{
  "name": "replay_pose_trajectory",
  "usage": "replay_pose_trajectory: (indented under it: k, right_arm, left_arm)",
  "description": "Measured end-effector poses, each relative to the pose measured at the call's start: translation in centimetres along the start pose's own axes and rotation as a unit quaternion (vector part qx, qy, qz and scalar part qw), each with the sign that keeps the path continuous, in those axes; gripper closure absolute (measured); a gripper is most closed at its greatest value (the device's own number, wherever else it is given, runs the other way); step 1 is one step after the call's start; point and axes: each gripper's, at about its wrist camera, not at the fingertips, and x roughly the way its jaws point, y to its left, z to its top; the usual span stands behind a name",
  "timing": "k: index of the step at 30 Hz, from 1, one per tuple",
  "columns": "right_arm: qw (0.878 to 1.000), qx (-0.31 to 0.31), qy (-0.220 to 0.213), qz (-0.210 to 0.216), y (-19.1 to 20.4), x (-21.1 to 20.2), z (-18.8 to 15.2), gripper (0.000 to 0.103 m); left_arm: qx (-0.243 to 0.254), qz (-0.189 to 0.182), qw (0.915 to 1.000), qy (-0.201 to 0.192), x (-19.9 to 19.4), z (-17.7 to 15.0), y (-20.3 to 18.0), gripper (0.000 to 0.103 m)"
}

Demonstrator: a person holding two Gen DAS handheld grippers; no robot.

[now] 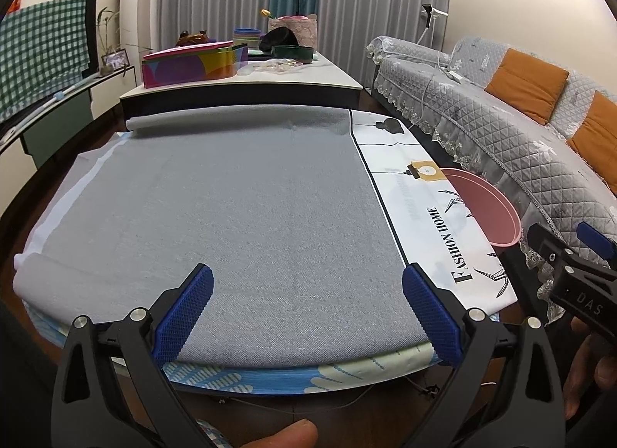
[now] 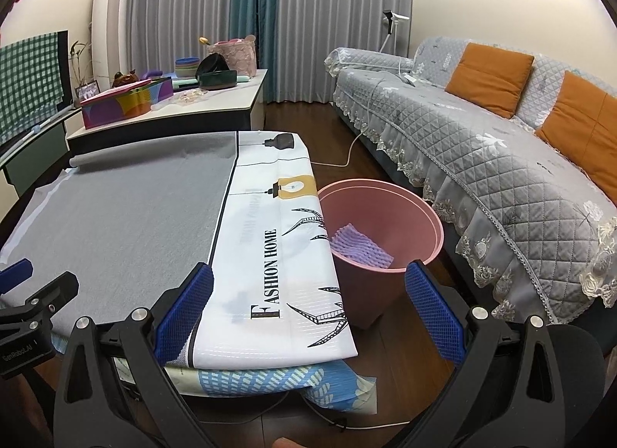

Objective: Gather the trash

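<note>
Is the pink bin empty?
No, a purple foam net lies inside the pink bin.

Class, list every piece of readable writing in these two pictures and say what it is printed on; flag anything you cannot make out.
"FASHION HOME": black print on the white cloth at the table's right side.
"DAS": on the right gripper body, seen from the left wrist view.
"GenRobot.AI": on the left gripper body, seen from the right wrist view.
Faint grey lettering beside "FASHION HOME": too pale to read.
Small mark on the yellow bulb picture: too small to read.

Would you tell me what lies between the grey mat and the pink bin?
In both views, only the white printed cloth separates grey mat from pink bin.
</note>
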Motion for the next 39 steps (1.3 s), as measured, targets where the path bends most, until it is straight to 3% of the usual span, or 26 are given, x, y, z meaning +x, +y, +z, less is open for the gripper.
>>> replay_pose_trajectory:
  k: [39]
  right_arm:
    - [1.0,0.001,-0.001,0.0,-0.33,0.03,-0.02,0.005]
  left_arm:
    - [0.001,-0.012,0.9999,0.009,0.49,-0.2,-0.2,0.008]
